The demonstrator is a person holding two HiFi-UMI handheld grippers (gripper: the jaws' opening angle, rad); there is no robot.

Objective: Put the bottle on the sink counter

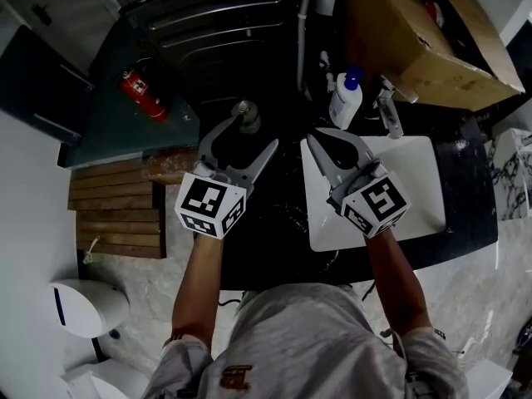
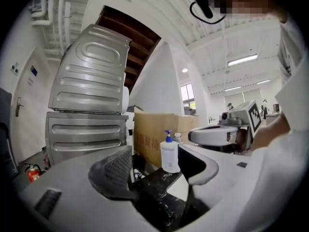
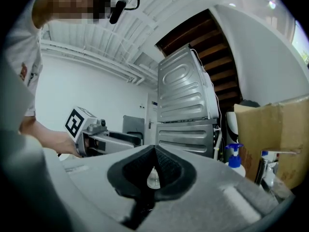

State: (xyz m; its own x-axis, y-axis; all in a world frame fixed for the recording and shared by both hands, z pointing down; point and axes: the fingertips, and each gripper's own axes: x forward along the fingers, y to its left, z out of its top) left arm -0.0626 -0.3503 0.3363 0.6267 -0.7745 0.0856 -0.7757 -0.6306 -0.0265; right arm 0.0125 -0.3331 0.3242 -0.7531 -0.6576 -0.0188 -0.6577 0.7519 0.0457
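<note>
A white pump bottle (image 1: 347,98) with a blue head stands on the dark marble counter (image 1: 274,214), behind the white basin (image 1: 416,189). It also shows in the left gripper view as the pump bottle (image 2: 169,153) and in the right gripper view as the pump bottle (image 3: 234,158). A small capped bottle (image 1: 246,116) stands on the counter just beyond my left gripper (image 1: 245,144). My left gripper (image 2: 161,178) is open with nothing between its jaws. My right gripper (image 1: 320,137) hovers over the basin's left part. In its own view my right gripper (image 3: 153,170) is shut on nothing.
A large cardboard box (image 1: 416,40) sits at the back right beside a chrome tap (image 1: 389,106). Stacked metal appliances (image 2: 89,110) stand behind the counter. A red fire extinguisher (image 1: 143,94) and wooden slats (image 1: 116,210) lie on the floor to the left.
</note>
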